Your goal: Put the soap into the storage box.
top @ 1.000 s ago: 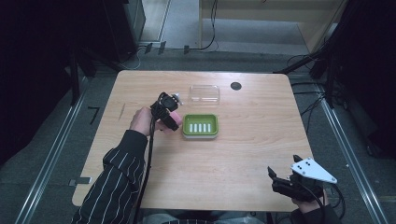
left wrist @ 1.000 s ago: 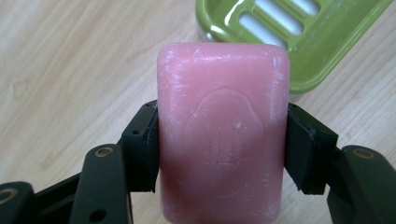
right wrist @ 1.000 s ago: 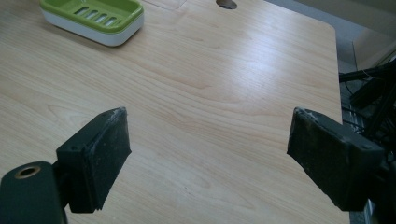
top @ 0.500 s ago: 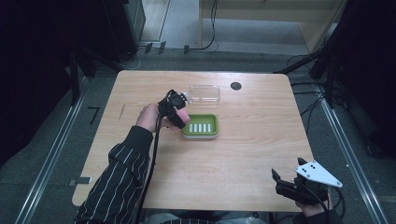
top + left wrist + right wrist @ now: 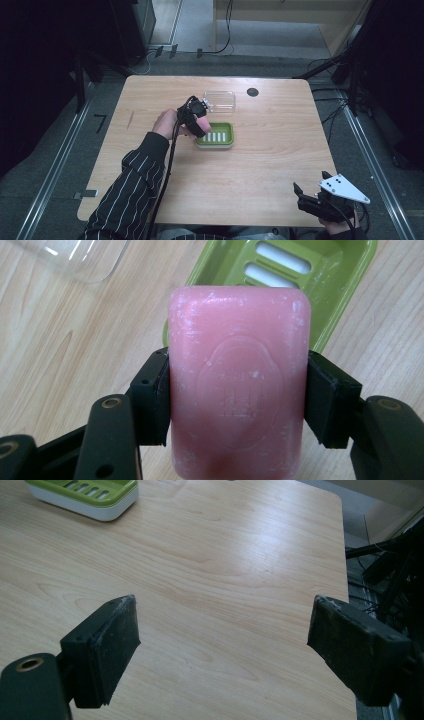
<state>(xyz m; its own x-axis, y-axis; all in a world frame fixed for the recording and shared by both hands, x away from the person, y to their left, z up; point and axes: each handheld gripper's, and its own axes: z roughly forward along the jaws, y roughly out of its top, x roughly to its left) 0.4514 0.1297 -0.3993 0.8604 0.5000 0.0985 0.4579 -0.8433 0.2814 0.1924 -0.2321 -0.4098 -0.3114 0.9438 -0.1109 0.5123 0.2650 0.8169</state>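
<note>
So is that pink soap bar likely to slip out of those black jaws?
Probably not soon: the left gripper clamps the pink soap bar on both flat sides. It looks dry, scuffed and stiff, so it should hold its shape, though soap can slip.

The table (image 5: pixel 260 165) is evenly lit from overhead; surroundings beyond its edges are lost in darkness. Pale glare is seen on the wood right of the green tray (image 5: pixel 85 495). The high view is soft, possibly slightly blurred.

Setting: a recording lab or test bay, not a home.
Table (image 5: pixel 260 165): a plain wooden top standing alone on grey carpet.
Floor: metal rails (image 5: pixel 55 170) along both sides, with loose cables (image 5: pixel 330 65) trailing.
Surroundings: dark equipment stands (image 5: pixel 85 65) around the table.
</note>
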